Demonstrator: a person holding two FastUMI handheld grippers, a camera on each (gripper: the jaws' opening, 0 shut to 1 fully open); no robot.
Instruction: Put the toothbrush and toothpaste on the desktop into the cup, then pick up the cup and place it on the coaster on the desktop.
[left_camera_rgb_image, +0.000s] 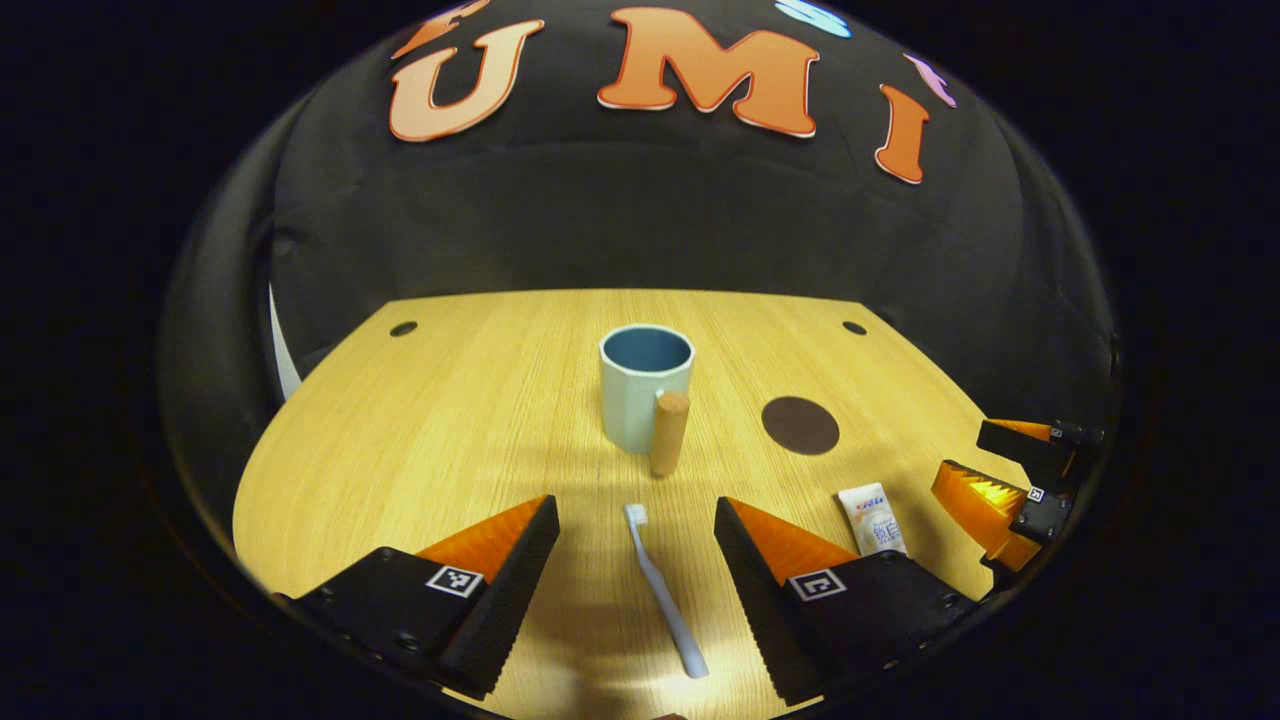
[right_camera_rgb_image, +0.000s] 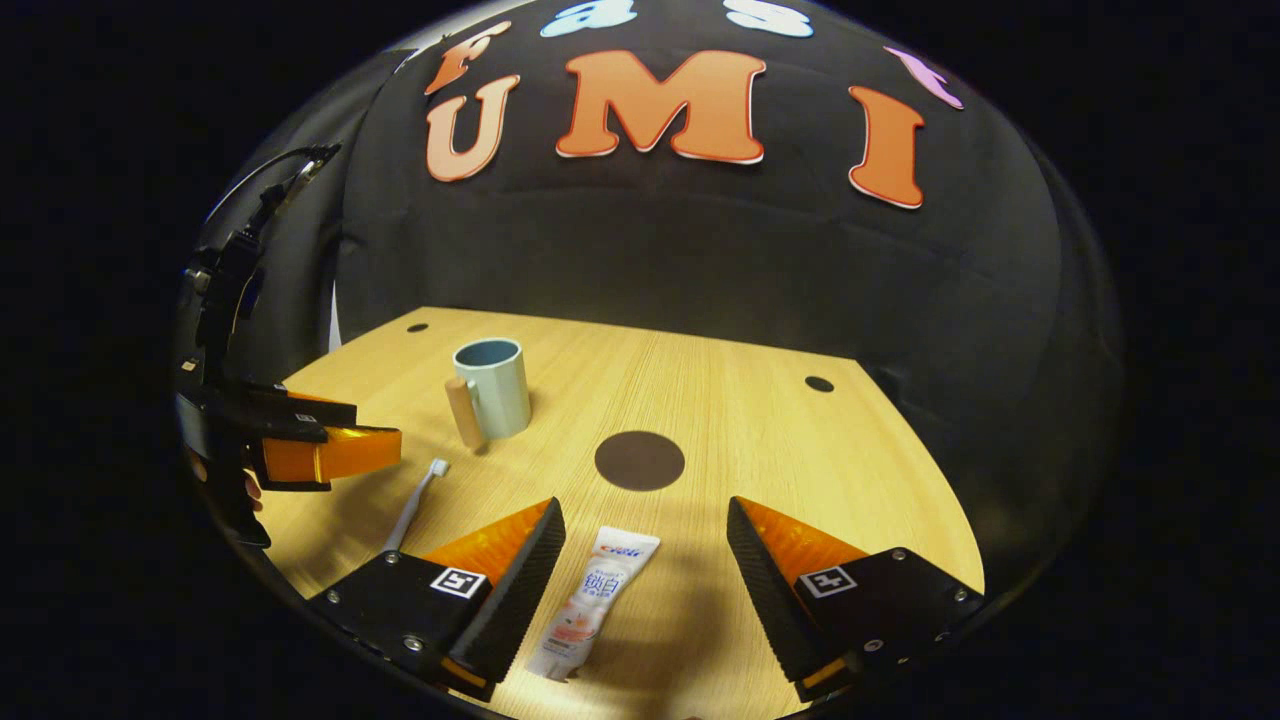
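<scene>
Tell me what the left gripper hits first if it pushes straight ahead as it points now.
Probably the toothbrush, lying between the open left gripper's fingers; beyond it stands the cup. Height above the desktop is unclear.

Toothbrush (left_camera_rgb_image: 664, 590) and toothpaste (right_camera_rgb_image: 590, 603) lie flat near upright cup (left_camera_rgb_image: 645, 386), beside dark coaster (left_camera_rgb_image: 800, 425).

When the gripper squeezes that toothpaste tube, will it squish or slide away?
The toothpaste tube looks soft and flattish, so it would probably squish a little. Lying flat on the wooden desktop, it likely won't roll. Its glossy skin might slip between the open right gripper fingers.
</scene>
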